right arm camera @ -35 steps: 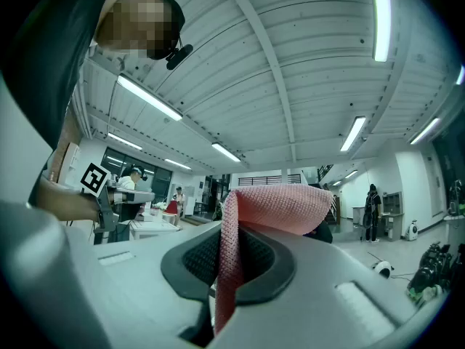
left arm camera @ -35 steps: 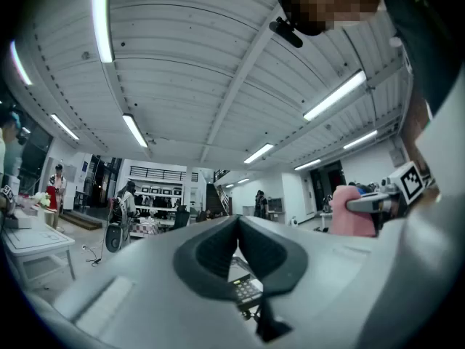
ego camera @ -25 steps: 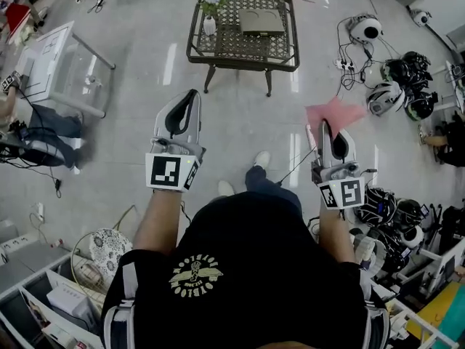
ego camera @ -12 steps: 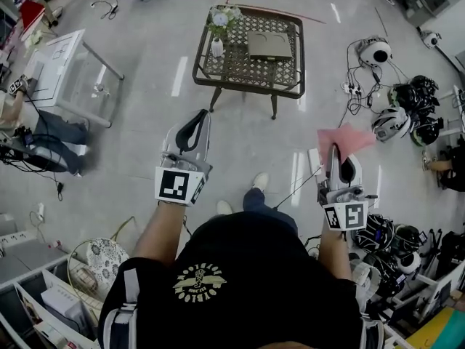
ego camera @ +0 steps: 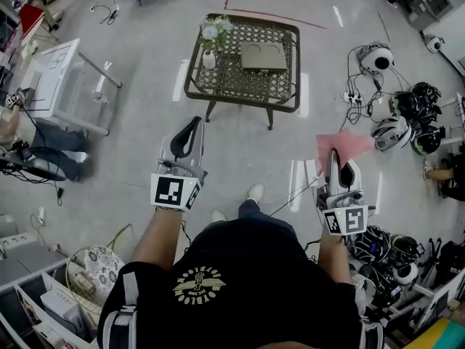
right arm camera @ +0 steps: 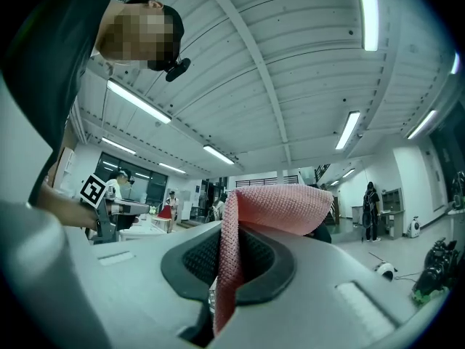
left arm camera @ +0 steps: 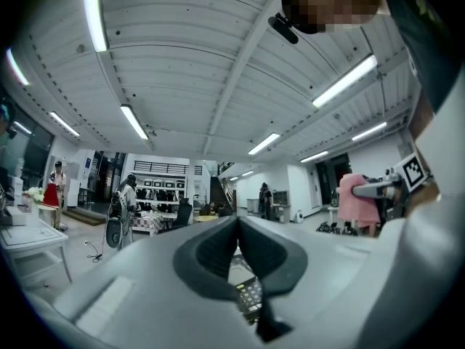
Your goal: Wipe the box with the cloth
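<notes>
Fingers (right arm camera: 192, 257) of the right gripper (ego camera: 333, 157) pinch the pink cloth (ego camera: 341, 144), the left gripper (ego camera: 190, 126) is pressed shut and empty, and what looks like the box (ego camera: 263, 57) sits well off on the table (ego camera: 240, 102), so walking up to it comes before any wiping.

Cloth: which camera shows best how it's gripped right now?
The right gripper view. It looks straight at the pink cloth pinched in the shut jaws of the right gripper, free end folded over above. The head view shows only a pink flap past that gripper; the left gripper view, a small pink patch.
</notes>
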The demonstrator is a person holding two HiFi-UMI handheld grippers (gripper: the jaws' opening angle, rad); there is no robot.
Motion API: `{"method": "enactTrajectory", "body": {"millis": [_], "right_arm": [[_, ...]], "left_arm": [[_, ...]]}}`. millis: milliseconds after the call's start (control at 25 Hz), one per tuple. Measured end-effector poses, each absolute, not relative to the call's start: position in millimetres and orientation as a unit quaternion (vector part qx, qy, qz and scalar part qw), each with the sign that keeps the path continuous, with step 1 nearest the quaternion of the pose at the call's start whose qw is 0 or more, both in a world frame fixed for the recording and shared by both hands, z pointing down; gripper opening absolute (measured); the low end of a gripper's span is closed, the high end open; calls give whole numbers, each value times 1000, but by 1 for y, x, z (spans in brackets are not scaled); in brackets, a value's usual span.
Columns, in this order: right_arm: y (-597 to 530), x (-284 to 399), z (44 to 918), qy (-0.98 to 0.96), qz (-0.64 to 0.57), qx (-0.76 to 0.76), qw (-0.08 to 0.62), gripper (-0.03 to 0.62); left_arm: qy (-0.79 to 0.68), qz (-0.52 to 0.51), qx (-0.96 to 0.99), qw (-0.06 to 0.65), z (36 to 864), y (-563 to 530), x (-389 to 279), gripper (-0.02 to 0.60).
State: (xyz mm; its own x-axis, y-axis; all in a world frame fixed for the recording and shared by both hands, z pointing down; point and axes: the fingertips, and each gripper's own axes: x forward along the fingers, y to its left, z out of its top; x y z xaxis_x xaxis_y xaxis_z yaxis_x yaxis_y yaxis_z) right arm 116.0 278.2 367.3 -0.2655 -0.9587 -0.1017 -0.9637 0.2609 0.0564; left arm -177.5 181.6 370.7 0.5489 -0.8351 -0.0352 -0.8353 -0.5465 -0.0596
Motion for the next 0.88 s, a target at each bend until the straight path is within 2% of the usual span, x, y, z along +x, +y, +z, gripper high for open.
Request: {"method": "enactTrajectory", "body": {"millis": [400, 880], "right_arm": [[229, 185, 359, 807, 54, -585, 54, 17], [196, 235, 357, 821, 46, -563, 88, 17]], "left_arm": [[508, 13, -860, 43, 349, 140, -122, 0], [545, -2, -837, 54, 340, 130, -100, 0]]}}
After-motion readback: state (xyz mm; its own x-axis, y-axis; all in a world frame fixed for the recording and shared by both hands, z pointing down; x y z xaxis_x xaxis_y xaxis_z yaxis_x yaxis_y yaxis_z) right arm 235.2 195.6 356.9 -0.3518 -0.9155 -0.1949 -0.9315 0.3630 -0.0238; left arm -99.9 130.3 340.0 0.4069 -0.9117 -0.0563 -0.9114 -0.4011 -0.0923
